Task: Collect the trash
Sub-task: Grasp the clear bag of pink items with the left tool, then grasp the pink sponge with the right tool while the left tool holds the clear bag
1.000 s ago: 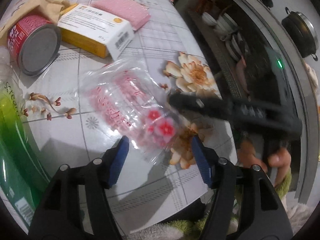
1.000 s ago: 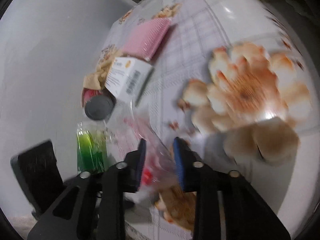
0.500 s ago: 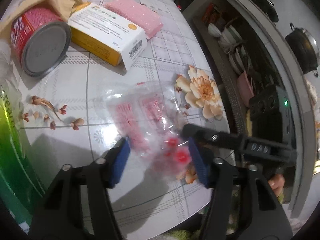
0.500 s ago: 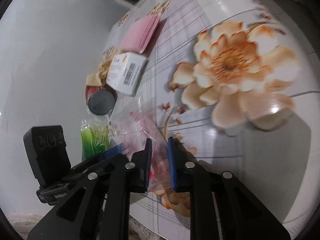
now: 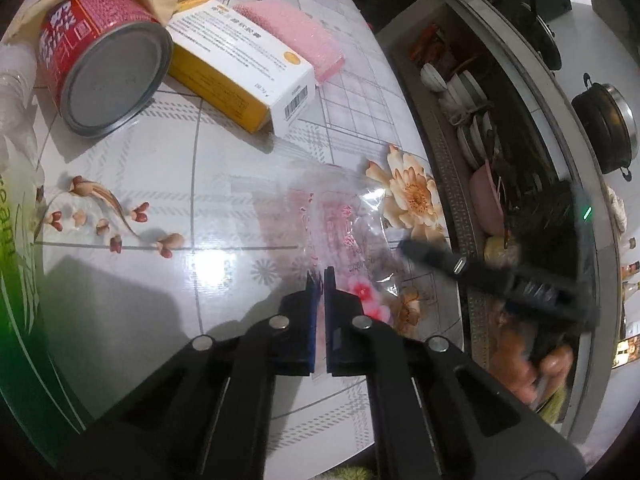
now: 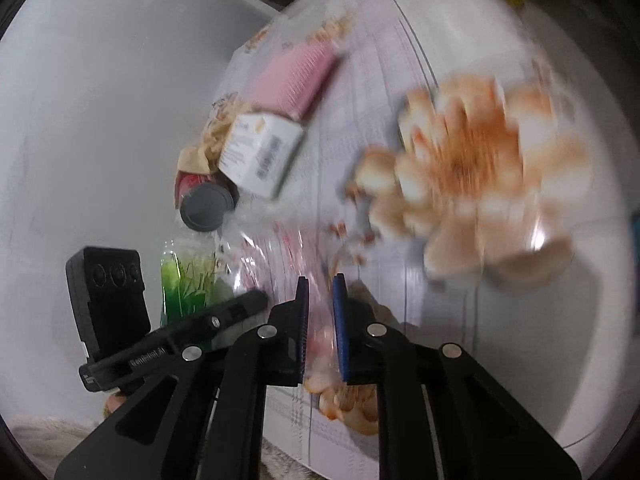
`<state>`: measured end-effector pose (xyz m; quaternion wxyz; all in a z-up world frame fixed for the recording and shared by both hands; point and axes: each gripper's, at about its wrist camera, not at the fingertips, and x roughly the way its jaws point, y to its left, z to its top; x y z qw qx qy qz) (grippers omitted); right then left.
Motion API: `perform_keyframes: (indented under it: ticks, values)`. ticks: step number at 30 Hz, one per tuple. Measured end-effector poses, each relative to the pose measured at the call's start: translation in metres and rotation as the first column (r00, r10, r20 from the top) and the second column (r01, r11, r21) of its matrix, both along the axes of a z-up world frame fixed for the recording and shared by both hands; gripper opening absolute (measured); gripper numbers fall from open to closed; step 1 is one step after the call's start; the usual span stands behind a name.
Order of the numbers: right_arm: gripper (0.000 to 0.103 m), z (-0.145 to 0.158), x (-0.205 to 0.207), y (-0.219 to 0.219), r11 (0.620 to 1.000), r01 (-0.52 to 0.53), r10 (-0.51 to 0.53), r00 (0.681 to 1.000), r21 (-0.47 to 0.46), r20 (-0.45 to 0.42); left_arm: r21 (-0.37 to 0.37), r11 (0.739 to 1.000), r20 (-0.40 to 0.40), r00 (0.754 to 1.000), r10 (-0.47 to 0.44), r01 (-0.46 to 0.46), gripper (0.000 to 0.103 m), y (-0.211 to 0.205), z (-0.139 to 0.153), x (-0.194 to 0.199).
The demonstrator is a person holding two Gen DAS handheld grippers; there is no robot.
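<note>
Flower-printed oilcloth covers the desk (image 5: 224, 152), which stands against a pale wall on its left, with a dark shelf of bowls (image 5: 472, 120) past its right edge.

At the near right of the desk lies a clear plastic bag (image 5: 340, 216) with pink printing, crumpled and partly lifted. The left claw (image 5: 319, 276) has its blue pads pressed together on the bag's near edge, so the film is pinched between them and the rest of the bag fans out ahead and to the right of the tips. The right claw (image 6: 320, 284) stands at the bag's right side; in its own blurred view the jaws are narrow, with the bag's pink-flowered corner between the pads, and they appear to clamp it. In the left wrist view that right claw shows as a dark bar reaching in from the right, its tip over the bag's right edge.

Farther left on the desk a red can (image 5: 104, 60) lies on its side, just beside a white and yellow box (image 5: 244, 68), with a pink sponge (image 5: 296, 36) behind the box. A green bottle (image 6: 180, 280) lies at the near left, close to the left claw.
</note>
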<state>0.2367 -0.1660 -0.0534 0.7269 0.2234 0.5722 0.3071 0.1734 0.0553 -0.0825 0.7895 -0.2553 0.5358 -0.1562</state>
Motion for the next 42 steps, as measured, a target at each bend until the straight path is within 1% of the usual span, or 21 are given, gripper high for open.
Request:
perform_keyframes:
  ticks: [1,2,3,5,7,9,11,14,16,18,19,20,21,24,26,27,29,32,34,38,42]
  values:
    - [0.015,0.012,0.009,0.004,0.999,-0.012,0.013,0.999,-0.030,0.039,0.002,1.000,0.002,1.000,0.000,0.000,0.001,0.001,0.000,0.000]
    - [0.022,0.020,0.017,0.009,0.998,-0.022,0.025,0.997,-0.052,0.069,0.003,1.000,0.003,1.000,0.000,0.000,0.001,0.002,0.000,-0.001]
    - [0.034,0.033,0.029,0.017,0.996,-0.034,0.044,0.992,-0.083,0.121,0.003,1.000,0.004,1.000,0.003,-0.003,0.001,0.003,0.000,-0.001]
    - [0.047,0.051,0.050,0.033,0.987,-0.048,0.080,0.974,-0.150,0.210,0.002,1.000,0.005,1.000,0.013,-0.013,0.001,0.006,0.000,-0.002]
    - [0.051,0.065,0.077,0.057,0.963,-0.063,0.141,0.946,-0.263,0.292,0.004,1.000,0.007,1.000,0.022,-0.022,0.001,0.009,0.000,-0.002]
    - [0.061,0.069,0.097,0.077,0.936,-0.088,0.206,0.922,-0.342,0.327,0.003,1.000,0.004,1.000,0.027,-0.027,0.001,0.010,0.000,-0.003]
    - [0.067,0.070,0.118,0.100,0.907,-0.127,0.275,0.900,-0.401,0.337,0.000,0.999,-0.004,0.999,0.032,-0.032,0.001,0.013,-0.003,-0.003]
    - [0.074,0.062,0.142,0.140,0.844,-0.212,0.400,0.862,-0.493,0.313,-0.004,0.999,-0.009,0.999,0.037,-0.037,0.001,0.016,-0.003,-0.005]
    - [0.075,0.054,0.149,0.158,0.808,-0.249,0.450,0.846,-0.534,0.287,-0.007,0.999,-0.008,0.999,0.039,-0.039,0.001,0.018,-0.004,-0.005]
    - [0.075,0.041,0.156,0.175,0.757,-0.259,0.482,0.841,-0.600,0.245,-0.009,0.999,-0.008,0.999,0.040,-0.040,0.001,0.018,-0.003,-0.005]
    - [0.075,0.034,0.161,0.178,0.740,-0.251,0.478,0.850,-0.624,0.224,-0.012,0.999,-0.009,0.999,0.039,-0.039,0.001,0.021,-0.003,-0.006]
    - [0.075,0.028,0.165,0.178,0.736,-0.250,0.469,0.859,-0.630,0.207,-0.014,0.999,-0.009,0.999,0.038,-0.039,0.001,0.022,-0.003,-0.005]
    - [0.075,0.021,0.171,0.176,0.748,-0.252,0.448,0.874,-0.614,0.186,-0.014,0.999,-0.008,0.999,0.038,-0.039,0.001,0.022,-0.004,-0.006]
    - [0.073,0.017,0.179,0.153,0.819,-0.210,0.360,0.913,-0.534,0.193,-0.017,0.999,-0.005,0.999,0.037,-0.037,0.001,0.024,-0.002,-0.007]
    - [0.065,0.018,0.178,0.138,0.839,-0.172,0.310,0.931,-0.517,0.193,-0.015,0.999,-0.002,0.999,0.038,-0.038,0.001,0.026,-0.001,-0.007]
    - [0.062,0.018,0.175,0.122,0.852,-0.137,0.262,0.947,-0.505,0.185,-0.014,0.999,-0.003,0.999,0.039,-0.039,0.001,0.026,-0.002,-0.007]
    - [0.061,0.014,0.165,0.098,0.869,-0.093,0.194,0.968,-0.486,0.161,-0.015,0.999,-0.006,0.999,0.042,-0.042,0.001,0.027,-0.003,-0.006]
    - [0.061,0.008,0.139,0.064,0.899,-0.041,0.117,0.982,-0.435,0.150,-0.016,0.999,-0.007,0.999,0.038,-0.038,0.001,0.026,-0.003,-0.006]
    - [0.061,0.005,0.112,0.038,0.914,0.001,0.061,0.989,-0.406,0.138,-0.016,0.999,-0.009,0.999,0.031,-0.032,0.001,0.023,-0.004,-0.005]
    - [0.061,0.003,0.065,0.005,0.921,0.055,-0.009,0.992,-0.385,0.122,-0.011,1.000,-0.012,1.000,0.025,-0.025,0.001,0.021,-0.004,-0.005]
    - [0.062,0.000,0.029,-0.017,0.928,0.087,-0.063,0.995,-0.362,0.078,-0.002,1.000,-0.013,1.000,0.022,-0.022,0.001,0.019,-0.003,-0.004]
